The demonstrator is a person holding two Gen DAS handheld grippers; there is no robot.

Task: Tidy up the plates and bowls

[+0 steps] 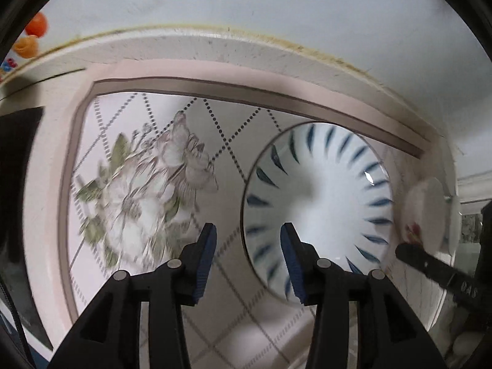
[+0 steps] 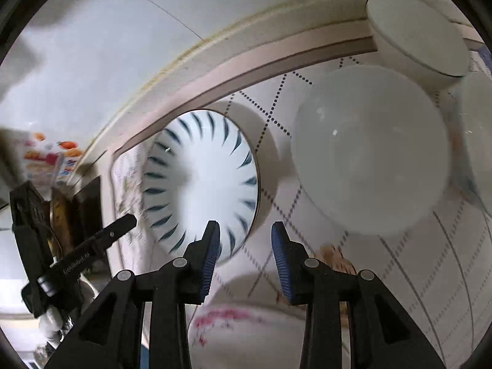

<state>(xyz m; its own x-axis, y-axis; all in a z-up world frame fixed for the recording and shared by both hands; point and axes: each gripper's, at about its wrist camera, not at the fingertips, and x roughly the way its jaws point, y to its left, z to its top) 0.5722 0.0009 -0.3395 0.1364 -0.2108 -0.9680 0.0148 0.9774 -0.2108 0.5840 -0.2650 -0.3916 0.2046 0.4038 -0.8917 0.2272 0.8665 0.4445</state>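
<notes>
Blue-dash bowl on the floral table mat
White bowl (image 1: pixel 319 203), dark blue radial dashes inside, thin dark rim, upright. Left gripper (image 1: pixel 247 256) and right gripper (image 2: pixel 246 255) both parted, holding nothing.

Both wrist cameras look steeply down, close over the tabletop; the striped bowl (image 1: pixel 319 203) (image 2: pixel 203 181) beyond their jaws appears in both.
</notes>
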